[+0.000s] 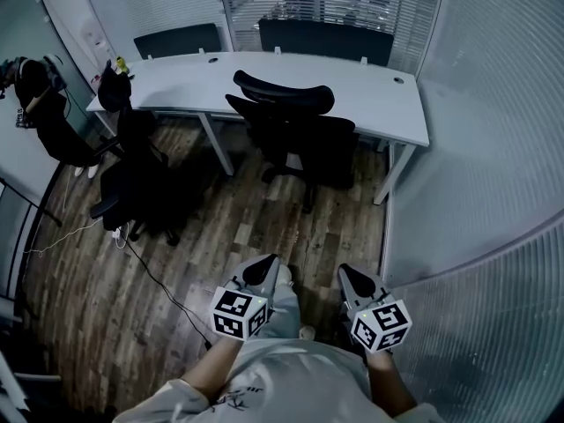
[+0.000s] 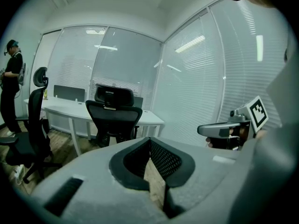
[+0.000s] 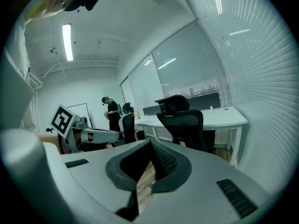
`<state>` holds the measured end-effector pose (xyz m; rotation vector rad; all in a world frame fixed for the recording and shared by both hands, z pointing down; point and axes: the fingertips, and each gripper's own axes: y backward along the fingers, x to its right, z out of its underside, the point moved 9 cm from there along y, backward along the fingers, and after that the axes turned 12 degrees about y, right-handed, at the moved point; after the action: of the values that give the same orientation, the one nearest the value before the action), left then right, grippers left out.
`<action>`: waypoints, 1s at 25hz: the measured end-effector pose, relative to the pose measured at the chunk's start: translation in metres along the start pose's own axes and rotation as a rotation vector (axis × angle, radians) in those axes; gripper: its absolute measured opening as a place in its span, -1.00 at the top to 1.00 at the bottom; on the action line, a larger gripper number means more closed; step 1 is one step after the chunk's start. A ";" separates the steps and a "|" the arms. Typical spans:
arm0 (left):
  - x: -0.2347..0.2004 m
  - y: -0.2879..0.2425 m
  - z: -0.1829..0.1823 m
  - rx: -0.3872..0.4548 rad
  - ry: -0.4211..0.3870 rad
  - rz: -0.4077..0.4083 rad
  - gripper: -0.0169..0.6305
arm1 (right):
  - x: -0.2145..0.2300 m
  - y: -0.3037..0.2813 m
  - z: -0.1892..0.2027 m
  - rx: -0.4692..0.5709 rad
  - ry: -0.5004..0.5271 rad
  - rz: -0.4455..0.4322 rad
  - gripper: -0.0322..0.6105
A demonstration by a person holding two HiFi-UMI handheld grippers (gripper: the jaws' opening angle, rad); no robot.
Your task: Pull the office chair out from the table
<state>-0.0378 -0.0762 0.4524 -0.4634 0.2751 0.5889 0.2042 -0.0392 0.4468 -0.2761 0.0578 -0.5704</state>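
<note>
A black office chair stands tucked against the front of a long white table, its headrest over the table's edge. It also shows ahead in the left gripper view and the right gripper view. My left gripper and right gripper are side by side low in the head view, well short of the chair, over wood floor. Both point toward the chair. Each has its jaws shut with nothing between them, as seen in the left gripper's own view and the right gripper's own view.
A second black chair stands pulled out at the left, with a cable trailing across the floor near it. A person stands at the far left. A glass wall with blinds runs close along the right.
</note>
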 end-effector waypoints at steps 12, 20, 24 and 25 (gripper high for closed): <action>-0.046 -0.095 -0.052 -0.002 -0.027 0.034 0.91 | 0.068 -0.083 -0.026 0.010 0.030 0.025 0.88; -0.090 -0.158 -0.098 -0.014 -0.044 0.049 0.91 | 0.109 -0.153 -0.050 0.017 0.039 0.030 0.88; -0.112 -0.180 -0.117 -0.019 -0.044 0.057 0.91 | 0.121 -0.182 -0.061 0.013 0.028 0.050 0.88; -0.117 -0.186 -0.121 -0.020 -0.043 0.060 0.91 | 0.125 -0.189 -0.062 0.010 0.025 0.053 0.88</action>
<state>-0.0360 -0.3269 0.4551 -0.4626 0.2428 0.6602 0.2018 -0.2743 0.4415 -0.2568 0.0861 -0.5213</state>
